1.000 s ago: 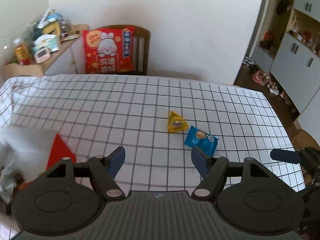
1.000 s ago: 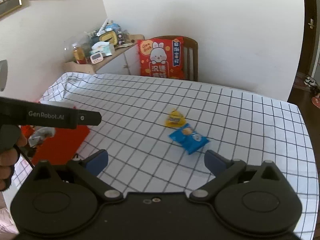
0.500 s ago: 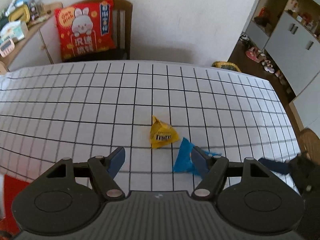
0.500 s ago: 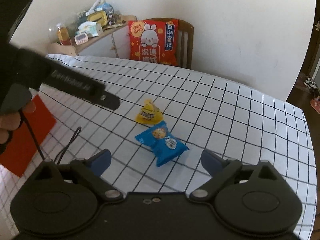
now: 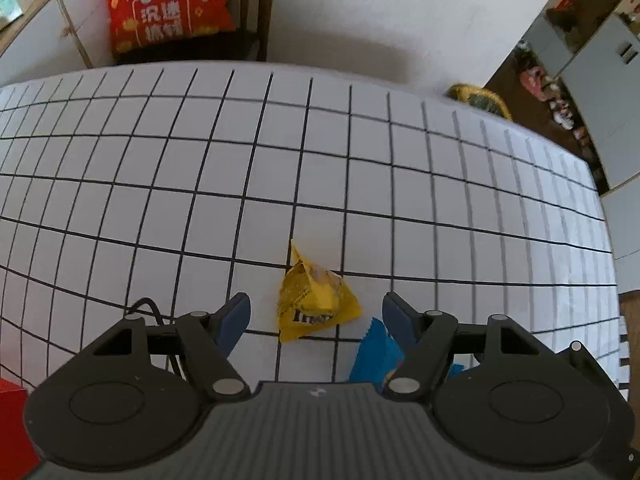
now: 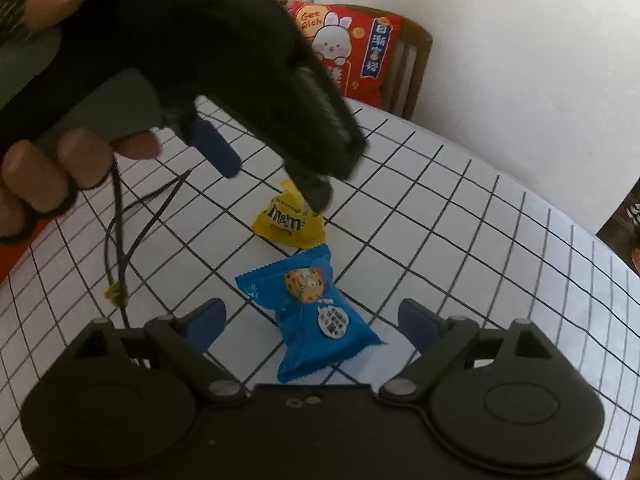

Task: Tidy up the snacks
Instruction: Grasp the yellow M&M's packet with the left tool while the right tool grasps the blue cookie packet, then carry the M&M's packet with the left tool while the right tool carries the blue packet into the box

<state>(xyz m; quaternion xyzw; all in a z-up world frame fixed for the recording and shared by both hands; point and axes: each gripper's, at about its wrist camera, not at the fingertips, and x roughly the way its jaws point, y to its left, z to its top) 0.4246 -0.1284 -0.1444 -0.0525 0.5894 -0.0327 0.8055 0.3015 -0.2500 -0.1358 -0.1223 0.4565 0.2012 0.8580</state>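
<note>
A yellow M&M's packet (image 5: 316,304) lies on the checked tablecloth (image 5: 280,160), and a blue cookie packet (image 6: 316,312) lies right beside it. My left gripper (image 5: 316,312) points steeply down, open, with the yellow packet between its blue fingers and no pad touching it. From the right wrist view, the left gripper (image 6: 266,172) hovers just over the yellow packet (image 6: 288,224), held by a person's hand (image 6: 40,160). My right gripper (image 6: 312,316) straddles the blue packet; its jaws are closing, with the pads still apart from the wrapper. The blue packet (image 5: 376,360) is partly hidden behind the left gripper's right finger.
A black cable (image 6: 120,240) with a yellow tag trails over the cloth left of the packets. A red box (image 5: 12,420) sits at the near left. A red rabbit cushion (image 5: 168,0) leans on a wooden chair beyond the table's far edge. Cabinets (image 5: 600,80) stand to the right.
Both grippers have come down and forward onto the packets. The left one now frames the yellow packet, the right one the blue packet. The right jaws have narrowed a little.
</note>
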